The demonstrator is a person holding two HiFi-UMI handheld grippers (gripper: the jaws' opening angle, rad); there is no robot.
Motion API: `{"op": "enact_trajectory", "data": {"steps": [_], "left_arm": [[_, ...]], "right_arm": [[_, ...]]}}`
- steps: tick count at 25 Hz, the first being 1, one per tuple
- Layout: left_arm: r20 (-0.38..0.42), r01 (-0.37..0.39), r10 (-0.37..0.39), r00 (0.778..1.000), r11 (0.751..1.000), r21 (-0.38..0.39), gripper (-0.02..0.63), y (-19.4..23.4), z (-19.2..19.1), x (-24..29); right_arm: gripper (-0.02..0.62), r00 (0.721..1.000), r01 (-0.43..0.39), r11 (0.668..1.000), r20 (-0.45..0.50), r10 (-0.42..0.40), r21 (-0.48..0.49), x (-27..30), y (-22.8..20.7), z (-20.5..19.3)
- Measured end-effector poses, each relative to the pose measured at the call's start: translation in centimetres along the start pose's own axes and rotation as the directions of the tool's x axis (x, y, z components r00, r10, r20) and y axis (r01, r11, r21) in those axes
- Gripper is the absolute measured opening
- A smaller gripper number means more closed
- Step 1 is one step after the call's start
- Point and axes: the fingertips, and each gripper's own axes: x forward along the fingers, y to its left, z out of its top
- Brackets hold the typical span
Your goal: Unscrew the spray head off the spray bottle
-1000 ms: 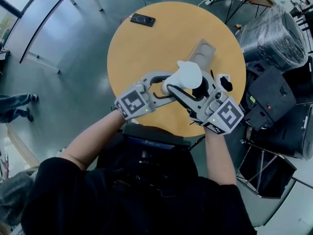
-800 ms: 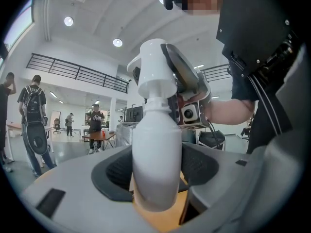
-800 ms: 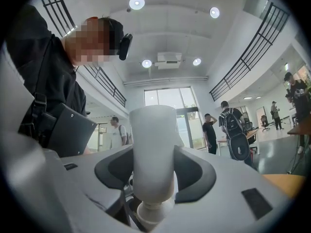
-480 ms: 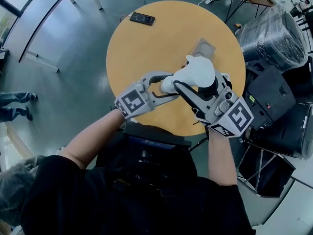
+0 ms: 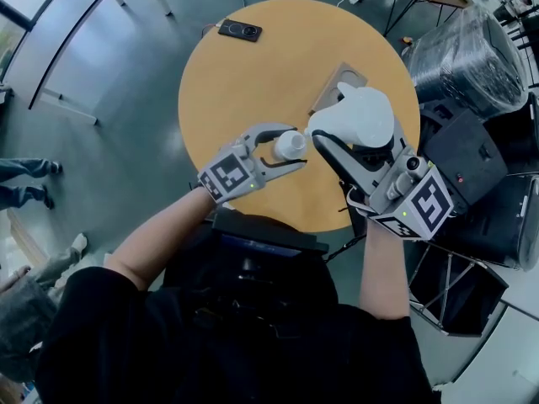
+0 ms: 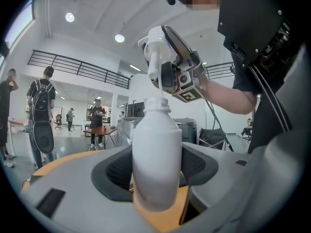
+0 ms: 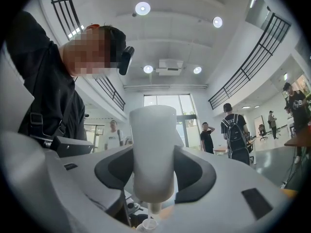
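My left gripper (image 5: 285, 148) is shut on the white bottle (image 5: 290, 145), holding it upright above the round wooden table (image 5: 244, 82). In the left gripper view the bottle (image 6: 156, 154) stands between the dark pads, its threaded neck bare. The right gripper (image 5: 347, 137) is shut on the white spray head (image 5: 360, 114), which hangs above and to the right of the bottle. The spray head (image 6: 156, 45) is off the neck, and its thin dip tube (image 6: 158, 81) still reaches down into the mouth. In the right gripper view the spray head (image 7: 153, 149) fills the jaws, with the bottle mouth (image 7: 147, 224) just below.
A black flat device (image 5: 239, 30) lies at the table's far edge and a grey rectangular piece (image 5: 337, 87) lies by the spray head. Black cases (image 5: 472, 158) and a plastic-wrapped bundle (image 5: 472, 53) stand to the right. Several people stand in the hall behind.
The right gripper has carried the spray head up and to the right, off the bottle. The bottle's neck now shows bare in the left gripper, which has barely moved.
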Motion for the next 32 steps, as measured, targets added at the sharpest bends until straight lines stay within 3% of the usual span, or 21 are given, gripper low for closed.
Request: {"op": "enact_trajectory", "data": {"steps": [5, 9, 14, 20, 24, 28, 32], "left_arm": [[-0.005, -0.052, 0.052, 0.999, 0.999, 0.001, 0.307, 0.9, -1.1, 0.2], [0.020, -0.070, 0.070, 0.997, 0.997, 0.012, 0.307, 1.3, -1.4, -0.1], [0.053, -0.084, 0.083, 0.995, 0.996, 0.008, 0.307, 2.2, -1.7, 0.1], [0.081, -0.087, 0.087, 0.993, 0.996, -0.009, 0.308, 3.1, -2.8, 0.6], [0.066, -0.082, 0.081, 0.995, 0.996, 0.016, 0.307, 3.7, -4.5, 1.4], [0.073, -0.106, 0.099, 0.992, 0.990, 0.095, 0.307, 4.6, -5.9, 2.3], [0.112, -0.102, 0.095, 0.989, 0.993, 0.058, 0.307, 4.5, -7.2, 3.2]], "right_arm": [[0.244, 1.000, 0.021, 0.999, 0.003, -0.021, -0.032, -0.8, -0.4, 1.1], [0.244, 0.996, 0.074, 0.997, -0.050, -0.074, -0.006, -1.6, -1.9, -0.7], [0.244, 0.976, 0.137, 0.987, -0.178, -0.122, 0.078, -2.4, -4.1, -5.9], [0.244, 0.953, 0.188, 0.971, -0.266, -0.144, 0.146, -3.5, -6.2, -11.9], [0.244, 0.923, 0.231, 0.957, -0.351, -0.159, 0.176, -4.4, -7.9, -16.9], [0.244, 0.894, 0.253, 0.941, -0.425, -0.138, 0.227, -5.3, -9.3, -22.0], [0.244, 0.865, 0.275, 0.922, -0.489, -0.113, 0.273, -6.6, -9.7, -26.6]]}}
